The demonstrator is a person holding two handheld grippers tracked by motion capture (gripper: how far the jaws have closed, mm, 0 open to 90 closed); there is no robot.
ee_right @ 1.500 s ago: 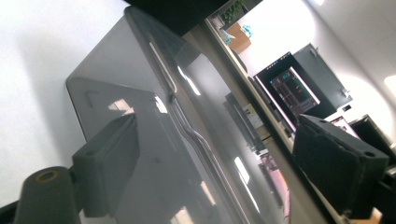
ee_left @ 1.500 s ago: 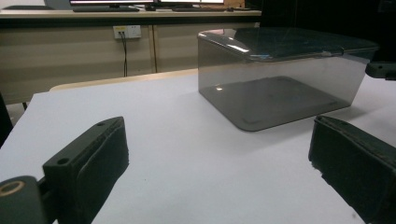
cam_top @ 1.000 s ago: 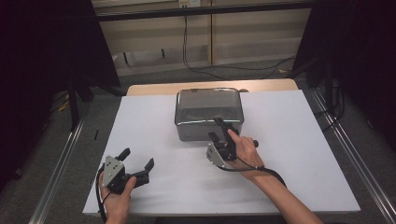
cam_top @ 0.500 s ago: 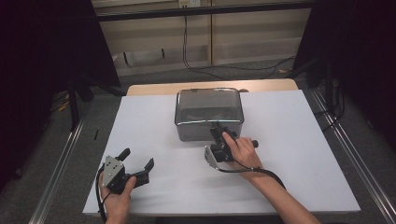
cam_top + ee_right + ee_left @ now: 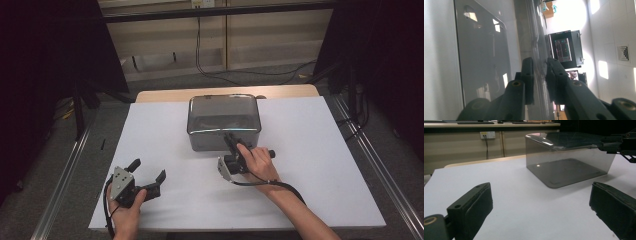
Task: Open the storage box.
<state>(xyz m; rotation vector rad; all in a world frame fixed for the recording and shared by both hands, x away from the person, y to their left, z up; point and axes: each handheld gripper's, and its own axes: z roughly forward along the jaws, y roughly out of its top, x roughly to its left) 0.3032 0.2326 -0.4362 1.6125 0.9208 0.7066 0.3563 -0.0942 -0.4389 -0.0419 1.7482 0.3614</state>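
A smoky see-through box (image 5: 223,120) stands upside-looking on the white table top (image 5: 310,135), behind its middle. My right gripper (image 5: 231,138) is turned on its side at the box's near top edge. In the right gripper view its two jaws (image 5: 539,67) stand almost together with the box's thin rim (image 5: 537,50) between them. From the left gripper view that same right gripper (image 5: 602,145) touches the box (image 5: 566,162) at its upper right edge. My left gripper (image 5: 148,169) rests low at the table's front left, jaws wide apart (image 5: 541,202) with nothing between them.
The white sheet covers a wooden table whose far edge (image 5: 225,93) shows behind the box. Metal rails (image 5: 65,170) run along both sides on the floor. Cables and a low shelf (image 5: 215,55) lie beyond the table. Bare sheet (image 5: 325,175) lies at the right.
My right gripper has moved forward to the box's near edge and its jaws have come together on the rim. The left gripper has stayed where it was.
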